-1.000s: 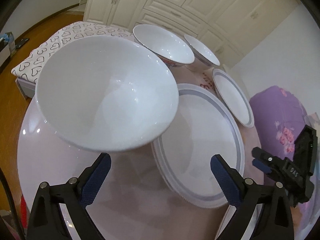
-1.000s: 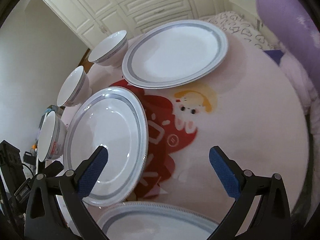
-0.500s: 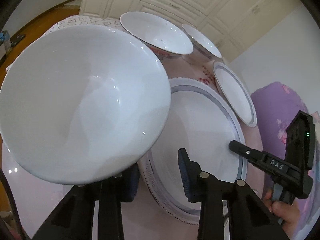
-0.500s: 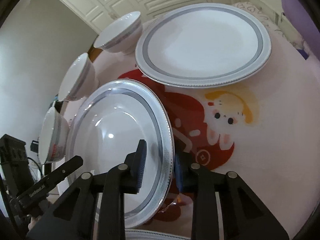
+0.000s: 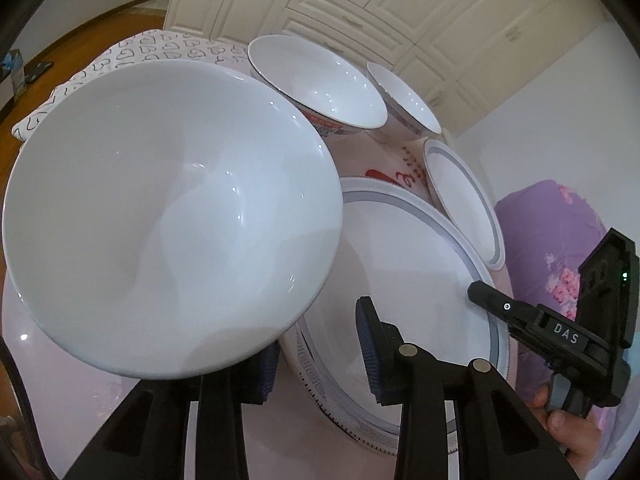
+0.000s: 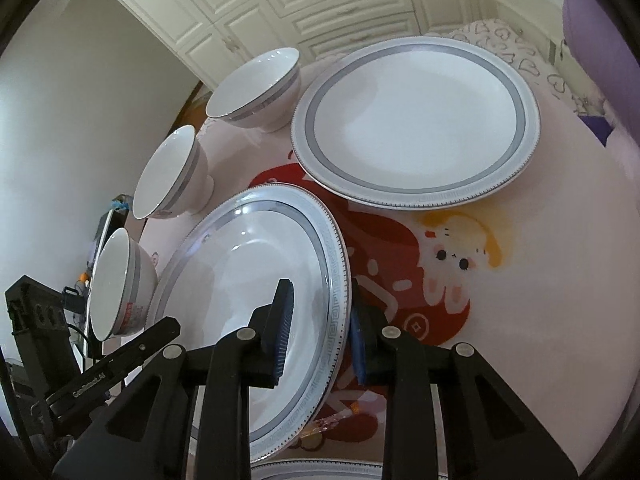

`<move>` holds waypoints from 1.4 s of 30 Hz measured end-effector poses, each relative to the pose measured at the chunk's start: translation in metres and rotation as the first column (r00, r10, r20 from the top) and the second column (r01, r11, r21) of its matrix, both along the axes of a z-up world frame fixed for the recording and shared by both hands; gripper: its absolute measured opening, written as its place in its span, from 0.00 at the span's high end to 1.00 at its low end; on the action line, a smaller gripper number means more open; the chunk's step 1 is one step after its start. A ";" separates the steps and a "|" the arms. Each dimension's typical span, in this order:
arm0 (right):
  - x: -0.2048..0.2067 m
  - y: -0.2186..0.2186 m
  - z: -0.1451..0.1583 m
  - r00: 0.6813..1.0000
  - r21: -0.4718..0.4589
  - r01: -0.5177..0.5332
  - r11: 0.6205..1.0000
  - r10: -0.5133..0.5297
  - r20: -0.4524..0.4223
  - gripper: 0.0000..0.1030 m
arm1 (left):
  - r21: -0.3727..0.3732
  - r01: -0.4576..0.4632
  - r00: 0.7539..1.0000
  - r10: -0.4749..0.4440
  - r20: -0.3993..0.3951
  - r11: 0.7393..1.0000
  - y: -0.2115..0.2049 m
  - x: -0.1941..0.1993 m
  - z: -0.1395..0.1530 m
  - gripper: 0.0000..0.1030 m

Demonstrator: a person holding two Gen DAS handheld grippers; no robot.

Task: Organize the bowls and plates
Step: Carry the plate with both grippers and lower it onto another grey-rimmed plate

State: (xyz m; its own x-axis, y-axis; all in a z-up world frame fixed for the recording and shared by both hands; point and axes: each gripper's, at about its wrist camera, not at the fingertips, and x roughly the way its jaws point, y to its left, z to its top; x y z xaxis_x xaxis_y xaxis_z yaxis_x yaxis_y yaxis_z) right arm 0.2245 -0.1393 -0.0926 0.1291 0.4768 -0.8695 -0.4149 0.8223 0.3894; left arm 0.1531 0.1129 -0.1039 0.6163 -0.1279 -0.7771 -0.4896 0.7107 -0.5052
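My left gripper [image 5: 316, 354] is shut on the rim of a large white bowl [image 5: 168, 220], which is lifted and tilted above the table. The same bowl shows in the right wrist view [image 6: 120, 284] at the left. My right gripper [image 6: 320, 332] is shut on the rim of a grey-banded plate [image 6: 248, 280], tilted up off the table; this plate shows in the left wrist view [image 5: 464, 200]. A larger grey-banded plate [image 5: 404, 284] lies flat below the bowl. Another large plate [image 6: 412, 120] lies at the far side.
Two more white bowls [image 5: 316, 84] [image 5: 404, 96] stand at the back of the round pink table [image 6: 540, 280]; they also show in the right wrist view [image 6: 256, 88] [image 6: 172, 176]. A purple quilt [image 5: 560, 232] lies right. White cupboards [image 5: 360, 8] stand behind.
Both grippers went from wide open to shut: the left on the bowl rim, the right on the plate rim. Bowl and plate are now lifted and tilted.
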 end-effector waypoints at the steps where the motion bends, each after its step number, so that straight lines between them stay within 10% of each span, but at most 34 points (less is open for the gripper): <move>1: 0.000 -0.001 0.001 1.000 0.003 -0.003 1.000 0.003 0.003 0.75 | 0.000 0.000 1.000 0.000 0.002 1.000 0.000 0.000 0.000 0.70; 42: -0.051 -0.051 0.050 0.979 0.107 0.033 0.994 -0.053 0.196 0.75 | 0.137 0.117 0.975 -0.140 0.173 0.984 -0.043 -0.035 0.064 0.74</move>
State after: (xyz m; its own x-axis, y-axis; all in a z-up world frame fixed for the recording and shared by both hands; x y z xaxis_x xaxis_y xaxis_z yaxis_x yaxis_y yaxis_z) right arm 0.1734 -0.1903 -0.0428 0.3165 0.5526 -0.7710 -0.4576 0.8009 0.3862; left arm 0.1182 0.0697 -0.0396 0.7331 -0.1242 -0.6687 -0.2986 0.8246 -0.4806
